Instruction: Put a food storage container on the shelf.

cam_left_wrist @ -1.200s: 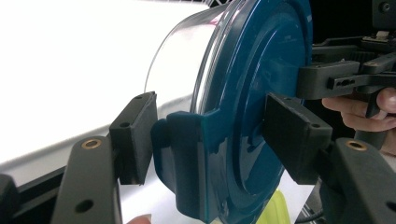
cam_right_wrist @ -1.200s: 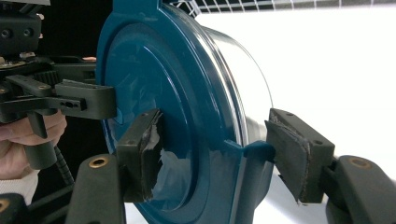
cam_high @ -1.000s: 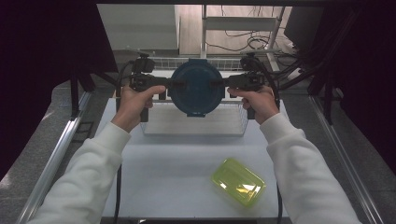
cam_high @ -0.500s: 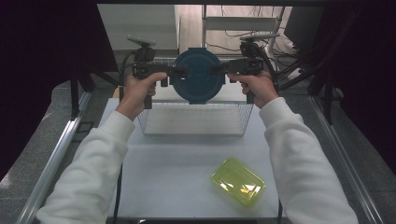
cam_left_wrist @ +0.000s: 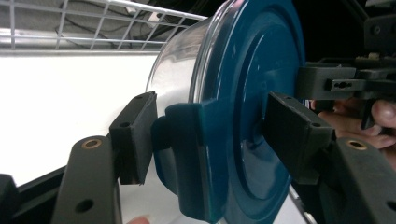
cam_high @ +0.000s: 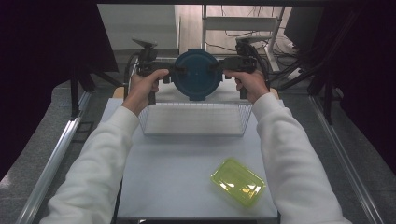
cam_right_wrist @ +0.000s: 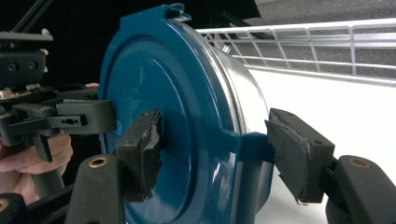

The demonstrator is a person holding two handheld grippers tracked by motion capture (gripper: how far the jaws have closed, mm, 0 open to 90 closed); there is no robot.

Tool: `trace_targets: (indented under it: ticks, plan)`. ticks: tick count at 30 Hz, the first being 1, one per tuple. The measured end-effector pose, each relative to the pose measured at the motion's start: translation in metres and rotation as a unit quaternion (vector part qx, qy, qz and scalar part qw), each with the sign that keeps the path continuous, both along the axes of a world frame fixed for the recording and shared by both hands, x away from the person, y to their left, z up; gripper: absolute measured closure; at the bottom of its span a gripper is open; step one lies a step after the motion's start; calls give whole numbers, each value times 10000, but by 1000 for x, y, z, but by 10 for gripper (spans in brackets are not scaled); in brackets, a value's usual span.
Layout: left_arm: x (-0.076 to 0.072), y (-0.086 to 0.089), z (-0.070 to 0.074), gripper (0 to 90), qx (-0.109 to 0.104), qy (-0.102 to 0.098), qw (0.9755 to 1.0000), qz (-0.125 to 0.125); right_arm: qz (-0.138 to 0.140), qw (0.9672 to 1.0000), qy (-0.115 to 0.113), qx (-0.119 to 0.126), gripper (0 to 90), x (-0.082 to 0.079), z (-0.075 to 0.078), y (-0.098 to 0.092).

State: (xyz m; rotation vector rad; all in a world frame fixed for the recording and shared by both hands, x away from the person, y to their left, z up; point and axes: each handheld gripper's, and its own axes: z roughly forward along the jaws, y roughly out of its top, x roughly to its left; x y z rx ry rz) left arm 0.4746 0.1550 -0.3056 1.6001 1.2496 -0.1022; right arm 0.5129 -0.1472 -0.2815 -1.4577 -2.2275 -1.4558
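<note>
Teal-lidded container is held on edge in the air above the far side of the wire basket, its lid facing the person, evidently so it can go down into the basket. Left hand-held gripper and right hand-held gripper each clamp a side latch of the lid, one pad on the lid face and one behind. Container hangs between them; a yellow-green tray lies on the desk, well apart.

White bench: wire basket at the far edge, yellow-green lidded tray near right, well apart.
</note>
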Motion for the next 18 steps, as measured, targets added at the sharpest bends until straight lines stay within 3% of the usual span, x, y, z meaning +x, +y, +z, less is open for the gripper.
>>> trace_targets:
  ticks: [8,13,16,18]
  plan:
    - [15,3,-11,364,-278,454,9985,160,-226,9986,438,186,349,15,-14,0]
    - [24,4,-18,362,-456,636,9966,273,-399,9969,643,203,340,21,-19,2]
    - [28,7,-23,361,-581,682,9956,259,-468,9965,655,217,342,23,-23,2]
    - [29,7,-23,361,-539,661,9960,251,-484,9964,654,231,341,24,-23,3]
